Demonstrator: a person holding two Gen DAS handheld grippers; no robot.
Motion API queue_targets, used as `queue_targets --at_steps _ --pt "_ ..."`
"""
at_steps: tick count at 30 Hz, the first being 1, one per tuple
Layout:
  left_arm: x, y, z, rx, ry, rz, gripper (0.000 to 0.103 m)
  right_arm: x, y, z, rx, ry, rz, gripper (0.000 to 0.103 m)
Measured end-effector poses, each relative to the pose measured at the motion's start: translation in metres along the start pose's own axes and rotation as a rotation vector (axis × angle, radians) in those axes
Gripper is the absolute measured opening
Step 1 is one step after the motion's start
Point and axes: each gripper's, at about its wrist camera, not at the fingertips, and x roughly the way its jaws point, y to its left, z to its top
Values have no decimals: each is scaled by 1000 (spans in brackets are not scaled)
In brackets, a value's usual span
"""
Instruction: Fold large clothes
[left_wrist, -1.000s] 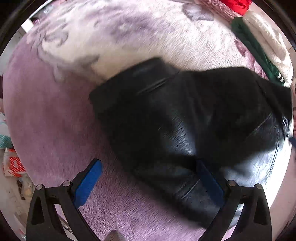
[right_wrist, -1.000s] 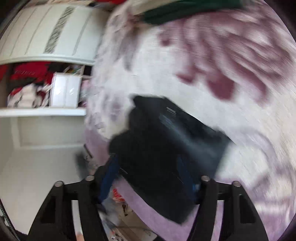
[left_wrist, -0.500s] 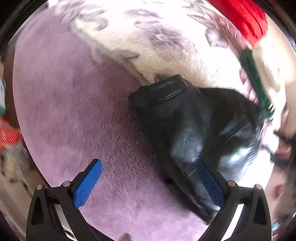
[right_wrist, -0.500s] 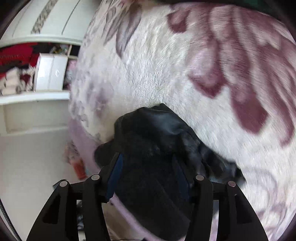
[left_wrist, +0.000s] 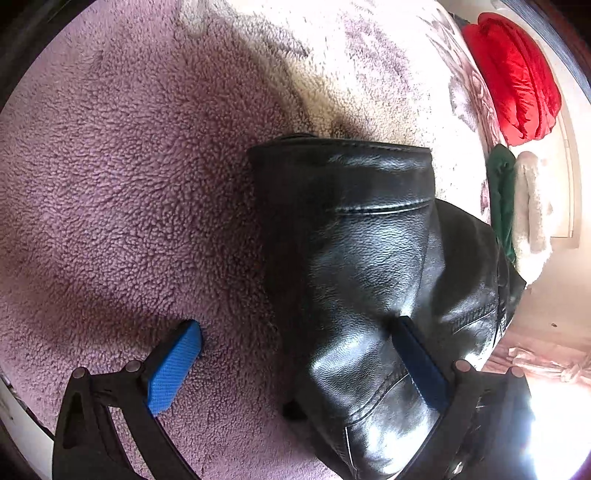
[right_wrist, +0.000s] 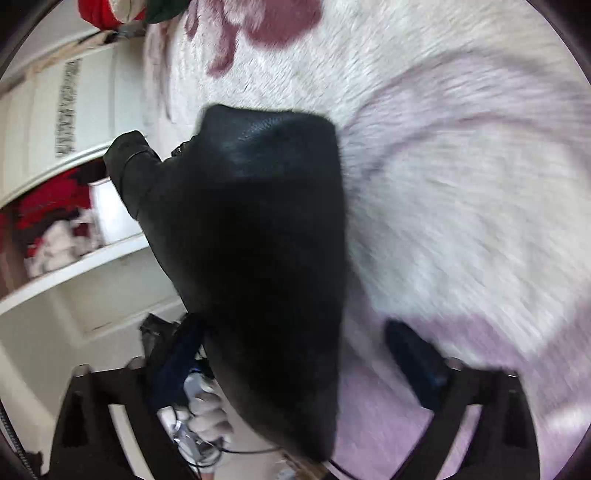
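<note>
A black leather jacket (left_wrist: 373, 266) lies folded into a compact bundle on a fleecy purple and cream blanket (left_wrist: 140, 192). My left gripper (left_wrist: 299, 339) is open and low over the blanket; its left pad rests on the fleece and its right pad lies against the jacket's right side. In the right wrist view the jacket (right_wrist: 266, 240) fills the centre between the open fingers of my right gripper (right_wrist: 291, 336). The view is blurred, and whether the pads touch the leather is not clear.
A red garment (left_wrist: 513, 74) and a green and cream garment (left_wrist: 517, 206) lie at the blanket's far right. A white shelf unit (right_wrist: 74, 206) with boxes and clothes stands to the left in the right wrist view. A hand holding the other gripper's handle (right_wrist: 203, 417) shows low down.
Both cameras have moved closer to the jacket, which now looks larger and more tightly bundled. The right gripper's fingers have spread wider apart. The left gripper has dropped to the blanket.
</note>
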Motion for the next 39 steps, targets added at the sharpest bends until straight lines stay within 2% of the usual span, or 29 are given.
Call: queue_targets --at_steps 3,4,6,8,9,10,11,13,19,23,26,33,39 --pt "-6 -3 -2 -6 -15 -15 103 12 14 9 -41 22 83 103" --pt "-6 -5 -1 -5 -19 -17 103 19 20 12 -50 29 84 103" --pt "-8 -2 4 -11 -23 -18 103 34 31 17 -68 16 31 101" --pt "-5 -9 10 -20 -32 -23 101 37 37 20 -51 -7 22 77" --pt "-6 -12 13 -19 -44 -36 95 36 38 21 -46 -13 29 72" --pt "-8 -14 13 -15 -59 -44 73 34 40 21 -34 -12 47 65" --pt "-10 -17 15 -7 -69 -34 65 31 43 21 -28 -10 58 61" --pt "-15 -25 17 2 -96 -25 57 24 48 19 -21 -5 77 57" --pt "-31 -37 19 35 -127 -45 44 9 69 16 -13 -2 155 52" --pt "-51 -46 20 40 -139 -85 43 5 100 14 -43 1 184 51" --pt "-62 -66 23 54 -140 -116 43 -9 124 18 -56 0 213 51" --pt "-87 -156 38 113 -158 -167 43 -76 182 41 -99 -27 263 51" --pt "-106 -253 68 171 -193 -235 43 -138 245 87 -136 -66 298 51"
